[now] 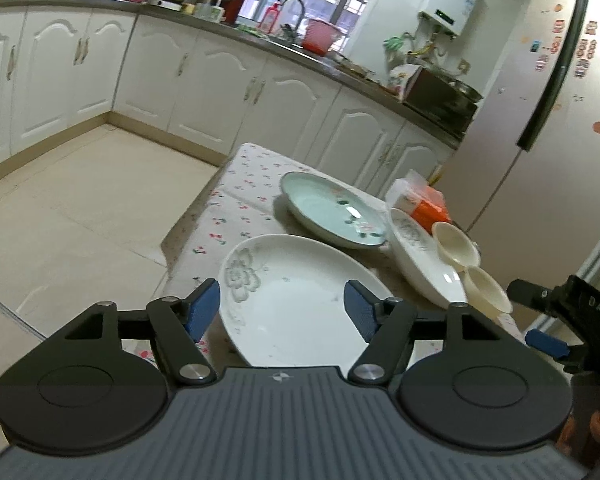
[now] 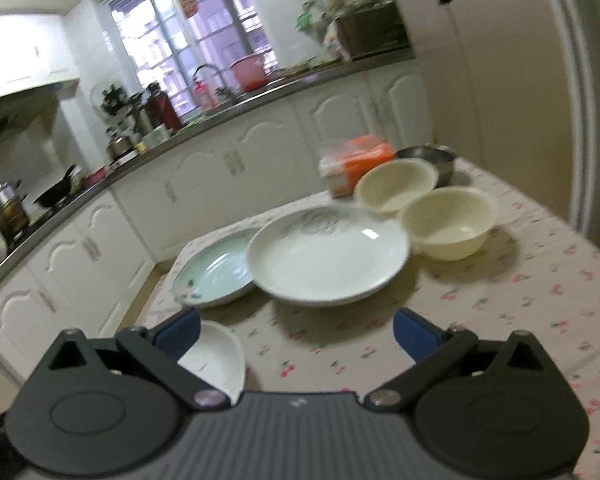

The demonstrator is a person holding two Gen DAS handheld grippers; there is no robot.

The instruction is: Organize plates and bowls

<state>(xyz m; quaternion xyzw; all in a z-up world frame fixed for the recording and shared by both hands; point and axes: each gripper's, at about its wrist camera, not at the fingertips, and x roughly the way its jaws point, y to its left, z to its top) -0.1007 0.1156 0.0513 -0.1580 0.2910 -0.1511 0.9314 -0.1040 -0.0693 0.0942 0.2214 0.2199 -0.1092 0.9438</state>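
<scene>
On the cherry-print table lie a white flowered plate (image 1: 296, 300), a pale green plate (image 1: 332, 210), a second white plate (image 1: 420, 256) and two cream bowls (image 1: 456, 246) (image 1: 488, 290). My left gripper (image 1: 282, 312) is open above the near white plate, its fingers either side of it, not touching. My right gripper (image 2: 296, 336) is open over bare tablecloth. In the right wrist view the second white plate (image 2: 328, 256), the green plate (image 2: 216, 268), the near cream bowl (image 2: 448, 228) and the far one (image 2: 396, 186) lie ahead. The near white plate (image 2: 216, 360) shows by its left finger.
An orange-and-white packet (image 2: 352, 164) and a steel bowl (image 2: 432, 160) stand at the table's far end. A fridge (image 1: 540, 128) rises right of the table. White cabinets (image 1: 220, 80) and a cluttered counter run behind. Tiled floor (image 1: 80, 208) lies left of the table.
</scene>
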